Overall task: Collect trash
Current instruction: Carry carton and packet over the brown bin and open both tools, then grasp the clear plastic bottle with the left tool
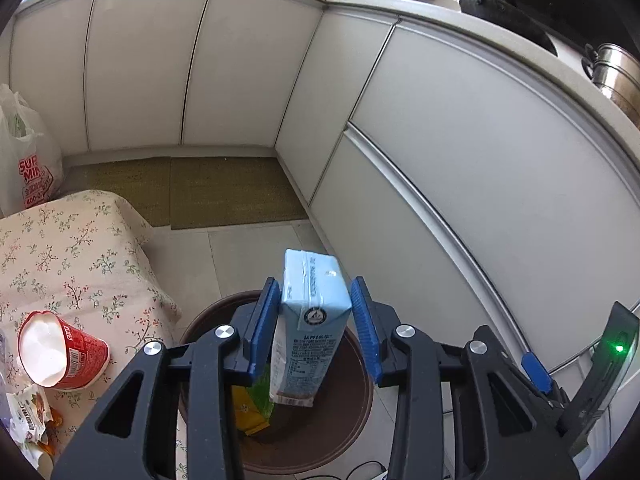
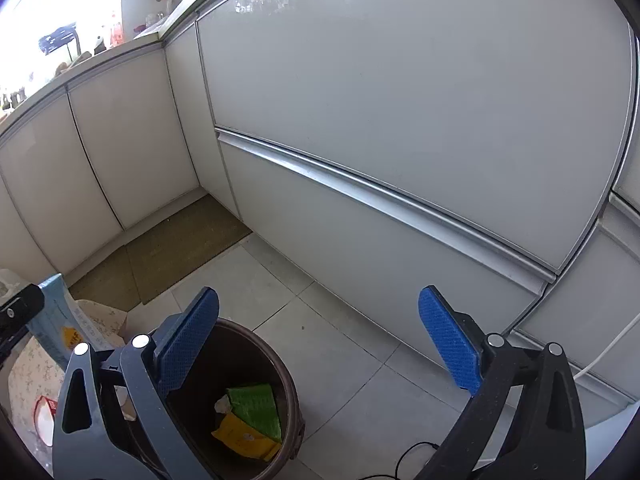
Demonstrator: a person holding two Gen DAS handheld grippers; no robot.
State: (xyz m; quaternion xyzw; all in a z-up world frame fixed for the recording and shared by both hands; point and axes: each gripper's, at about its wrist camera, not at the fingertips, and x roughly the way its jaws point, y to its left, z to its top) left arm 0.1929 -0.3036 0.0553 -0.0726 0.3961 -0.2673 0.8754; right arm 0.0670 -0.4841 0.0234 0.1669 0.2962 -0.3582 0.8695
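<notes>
White kitchen cabinets ahead, my left gripper (image 1: 316, 320) dangles the blue milk carton (image 1: 310, 320) above the brown bin (image 2: 256, 344), its pads barely touching, wrappers (image 2: 252, 420) inside, right gripper (image 2: 316, 344) gaping empty, red cup (image 1: 60, 350) remaining.

Bright daylight; window (image 2: 44, 20) blown out top-left; heavy fisheye bend, dark corners; pics sharp.

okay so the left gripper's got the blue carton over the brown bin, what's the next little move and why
Probably open the left gripper a little wider and let the carton drop. The carton hangs upright right above the bin's mouth, where green and yellow wrappers already lie. A gap already shows beside one pad, so it may be slipping free.
</notes>
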